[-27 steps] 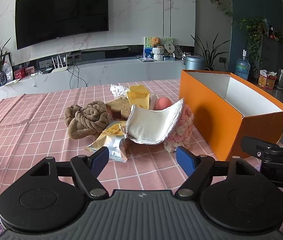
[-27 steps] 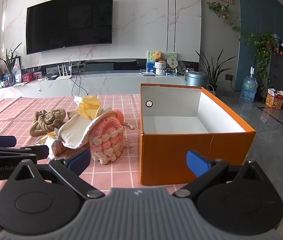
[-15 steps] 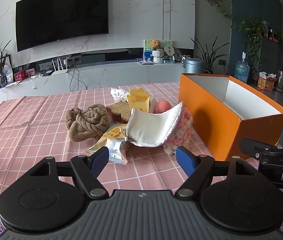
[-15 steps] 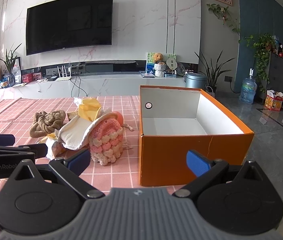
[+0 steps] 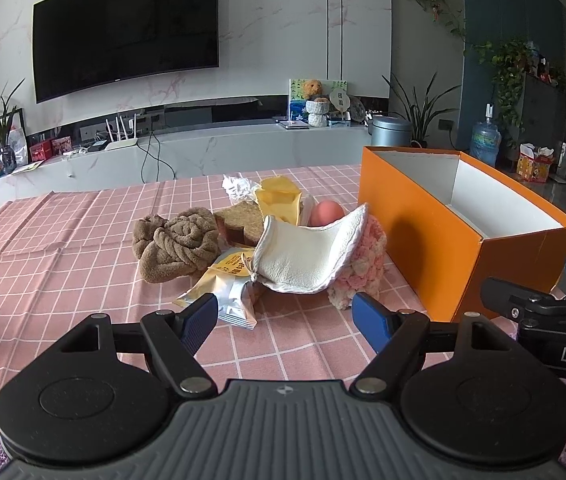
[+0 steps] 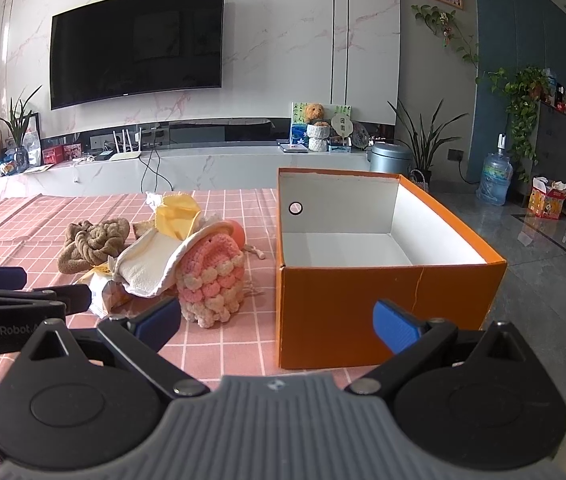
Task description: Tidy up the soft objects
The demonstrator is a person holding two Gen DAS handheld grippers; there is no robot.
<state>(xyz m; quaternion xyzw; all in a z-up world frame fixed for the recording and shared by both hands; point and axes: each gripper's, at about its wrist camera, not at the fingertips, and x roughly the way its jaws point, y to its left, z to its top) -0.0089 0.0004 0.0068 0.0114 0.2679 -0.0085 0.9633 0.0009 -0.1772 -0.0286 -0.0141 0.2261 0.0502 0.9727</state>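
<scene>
Soft pile seen mid-table on pink checked cloth [image 5: 63, 240], just left of orange box [image 5: 435, 240]. White quilted cloth [image 5: 307, 256] draped over pile, long axis running left to right, right end curled upward against pink-and-cream crochet pouch [image 6: 213, 276]. Brown knotted towel [image 5: 175, 246] lumped at left. Left gripper [image 5: 285, 316] held wide apart, nothing between blue pads. Right gripper [image 6: 277, 320] likewise spread, empty, before box front.

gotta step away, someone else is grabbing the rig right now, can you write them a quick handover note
Left gripper: open, holding nothing, short of the pile.
Right gripper: open, holding nothing, facing the orange box.
Things: brown towel, cream cloth draped over the pink crochet pouch, and snack packets, all heaped on the pink tablecloth beside the box.
Done: nothing; the box is empty.
Left: sort the soft items, probably into the box.
</scene>
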